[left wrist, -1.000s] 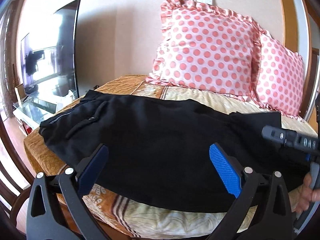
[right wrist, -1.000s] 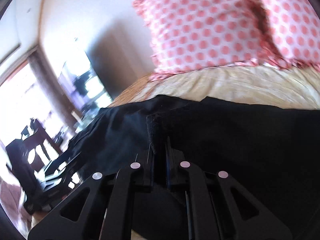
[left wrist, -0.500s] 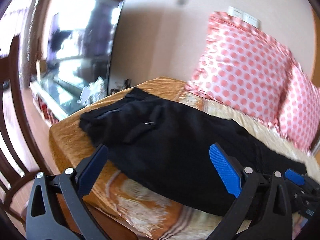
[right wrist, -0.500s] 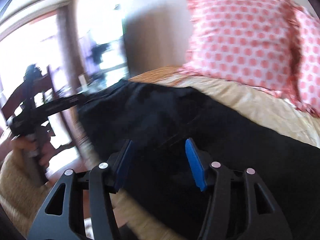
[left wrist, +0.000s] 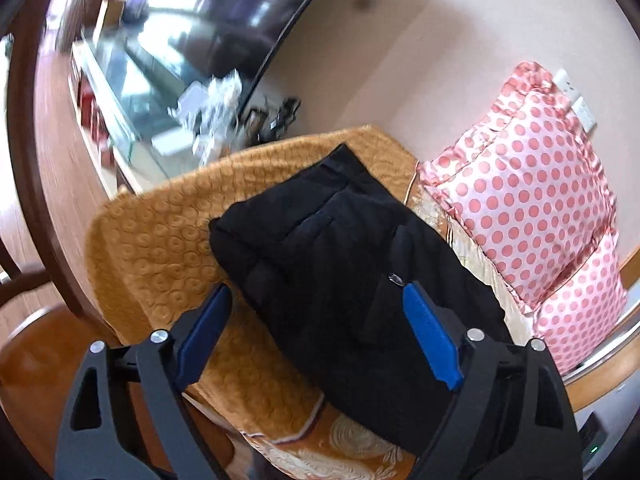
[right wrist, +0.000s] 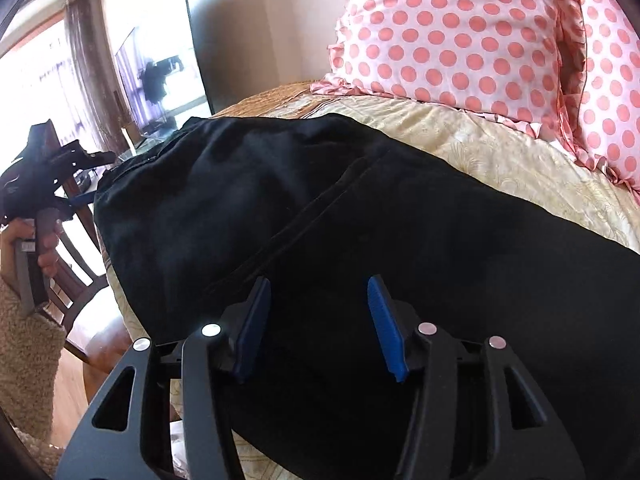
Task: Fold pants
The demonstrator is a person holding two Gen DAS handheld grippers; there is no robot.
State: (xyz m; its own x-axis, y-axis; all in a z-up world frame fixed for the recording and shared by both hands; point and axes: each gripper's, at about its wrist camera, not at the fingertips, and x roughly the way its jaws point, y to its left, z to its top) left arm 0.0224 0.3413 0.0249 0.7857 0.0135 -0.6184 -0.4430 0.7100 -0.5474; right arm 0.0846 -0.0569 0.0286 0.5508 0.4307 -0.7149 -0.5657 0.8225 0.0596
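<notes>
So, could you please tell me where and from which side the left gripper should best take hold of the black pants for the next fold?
Probably the waistband corner of the black pants, the end toward the TV. It lies at the bedspread edge, raised and thick, so a pad could slip beneath. The left gripper, its jaws closing with nothing pinched yet, could come in low from that bed end.

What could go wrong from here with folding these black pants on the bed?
1. The pants lie near the bed edge; a tug by the left gripper, whose jaws are closing with the pants' corner between them, could likely drag them off.
2. The right gripper is open over loose cloth, holding nothing, so the fold may bunch up.
3. The wooden chair stands close beside the left hand; it might get bumped.
</notes>
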